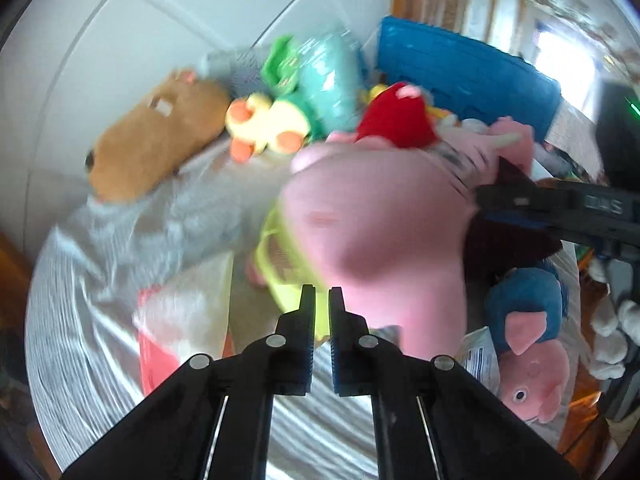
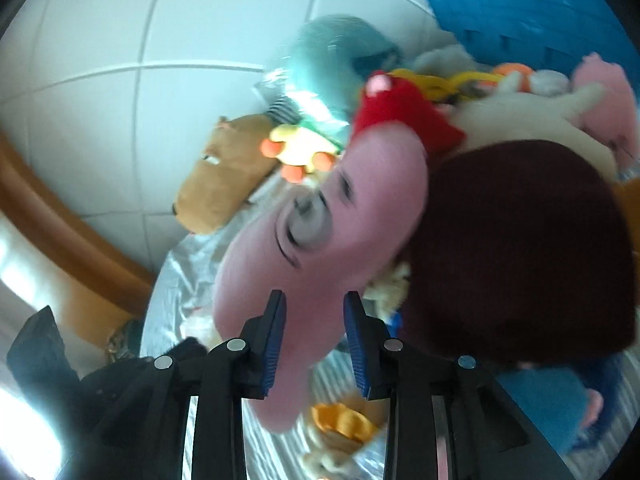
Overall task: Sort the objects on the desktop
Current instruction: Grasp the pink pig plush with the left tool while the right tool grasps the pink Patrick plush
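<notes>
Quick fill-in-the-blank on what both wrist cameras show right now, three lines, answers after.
1. The right gripper is closed on a large ____ plush toy.
2. The basket behind the toy pile is ____.
3. The brown plush lies beside a ____ duck with orange feet.

Missing words: pink; blue; yellow

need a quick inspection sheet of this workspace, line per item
surface: silvery striped cover, creased
job's things: big pink plush toy, between both grippers; brown plush animal and yellow duck toy lying beside a teal toy in clear wrap; blue basket behind
clutter: blue and pink pig toy, red plush, dark red plush, orange ring
grippers: left gripper shut, nipping yellow-green fabric on the pink toy; right gripper shut on the pink toy's flap
cables: nothing seen
surroundings: white tiled wall, wooden edging
</notes>
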The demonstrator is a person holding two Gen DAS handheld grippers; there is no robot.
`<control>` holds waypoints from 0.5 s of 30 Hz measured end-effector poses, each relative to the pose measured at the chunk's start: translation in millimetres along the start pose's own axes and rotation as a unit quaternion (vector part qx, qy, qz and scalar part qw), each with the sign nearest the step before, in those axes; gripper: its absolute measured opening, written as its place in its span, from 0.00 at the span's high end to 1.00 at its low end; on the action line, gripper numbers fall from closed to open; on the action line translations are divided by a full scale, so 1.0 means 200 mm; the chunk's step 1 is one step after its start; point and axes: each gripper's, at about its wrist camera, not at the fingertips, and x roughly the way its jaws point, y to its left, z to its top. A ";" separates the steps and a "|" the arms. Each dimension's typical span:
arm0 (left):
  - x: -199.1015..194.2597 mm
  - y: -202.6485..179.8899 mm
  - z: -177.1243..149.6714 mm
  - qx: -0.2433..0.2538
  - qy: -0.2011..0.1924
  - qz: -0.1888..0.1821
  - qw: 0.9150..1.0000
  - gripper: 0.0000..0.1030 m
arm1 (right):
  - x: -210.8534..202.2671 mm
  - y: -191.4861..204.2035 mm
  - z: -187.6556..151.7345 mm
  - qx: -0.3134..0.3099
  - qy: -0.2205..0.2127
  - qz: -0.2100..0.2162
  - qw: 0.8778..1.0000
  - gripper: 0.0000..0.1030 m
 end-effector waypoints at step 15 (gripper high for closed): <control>0.20 0.15 -0.22 -0.140 0.030 0.032 0.989 0.17 | 0.05 -0.26 0.21 -0.017 0.034 -0.030 0.999 0.38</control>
